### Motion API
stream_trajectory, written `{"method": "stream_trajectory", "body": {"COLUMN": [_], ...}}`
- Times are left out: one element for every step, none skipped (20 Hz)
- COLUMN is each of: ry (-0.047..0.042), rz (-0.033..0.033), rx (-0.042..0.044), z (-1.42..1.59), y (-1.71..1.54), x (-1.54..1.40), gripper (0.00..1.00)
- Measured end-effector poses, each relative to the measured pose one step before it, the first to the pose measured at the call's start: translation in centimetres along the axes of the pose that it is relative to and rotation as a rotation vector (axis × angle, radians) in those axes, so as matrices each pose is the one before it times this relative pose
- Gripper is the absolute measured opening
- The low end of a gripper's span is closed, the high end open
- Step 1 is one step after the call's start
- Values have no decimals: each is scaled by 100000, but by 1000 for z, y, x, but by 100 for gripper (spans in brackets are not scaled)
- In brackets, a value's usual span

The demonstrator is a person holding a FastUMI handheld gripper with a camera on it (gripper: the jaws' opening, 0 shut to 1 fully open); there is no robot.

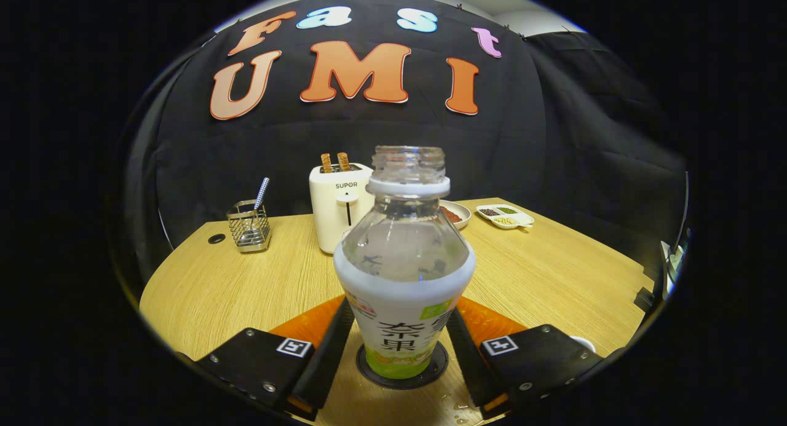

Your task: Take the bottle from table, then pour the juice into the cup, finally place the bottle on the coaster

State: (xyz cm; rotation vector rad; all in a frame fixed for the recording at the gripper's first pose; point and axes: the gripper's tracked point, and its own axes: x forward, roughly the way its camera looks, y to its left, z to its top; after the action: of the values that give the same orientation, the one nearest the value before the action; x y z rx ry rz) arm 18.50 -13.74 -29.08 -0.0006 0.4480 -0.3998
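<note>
Two fingers of the claw (403, 346) flank an uncapped juice bottle (404, 272), one on each side of its labelled lower body. They look pressed against the label, though the exact contact on the far finger is hard to confirm through the fisheye bend, so the claw reads as pinching the bottle. The bottle stands upright between the fingers with its base set on a dark round coaster (403, 370), which lies on the wooden surface (553, 278) just ahead of the claw's body. Its clear upper part appears empty, and the threaded neck above the white collar ring is open.

A few small drops of liquid (458, 407) sit on the surface beside the coaster, near the right finger. A white rim, perhaps the cup (584, 342), peeks out just beyond the right finger's housing.

Beyond the bottle, a white toaster (335, 208) holds two slices of toast (335, 162). To its left stands a wire utensil holder (249, 226) with a checked handle sticking out. To the right of the bottle's neck lie a small plate (456, 214) with something red on it and a divided white dish (505, 216) of seasonings.
</note>
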Motion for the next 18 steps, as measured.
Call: {"method": "stream_trajectory", "body": {"ry": [-464, -280, -479, -1020, -1176, -1172, -1226, -1255, -1172, -1190, -1346, -1422, -2122, -2113, -1737, -1695, -1388, -1287], "rz": [388, 623, 1238, 1334, 670, -193, -7, 384, 609, 950, 1367, 1912, 2560, 2170, 2226, 2308, 2082, 2349], "rx": [548, 925, 1140, 1210, 411, -289, -678, -668, -745, -832, -400, 124, -25, -117, -346, -386, -232, -461], "z": [157, 199, 319, 427, 560, 670, 1082, 844, 971, 926, 1069, 1082, 1396, 1092, 1234, 1092, 1100, 1125], "y": [-10, 145, 251, 287, 119, -84, -8, 104, 243, 313, 519, 668, 1001, 724, 1015, 1042, 1051, 1097], "x": [-211, -275, -437, -447, -537, -733, -284, -781, -934, -1039, -1201, -1248, -1410, -1450, -1233, -1282, -1205, -1219], "gripper": [92, 95, 98, 97, 97, 97, 97, 97, 97, 97, 97, 97, 97, 97, 97, 97, 97, 97]}}
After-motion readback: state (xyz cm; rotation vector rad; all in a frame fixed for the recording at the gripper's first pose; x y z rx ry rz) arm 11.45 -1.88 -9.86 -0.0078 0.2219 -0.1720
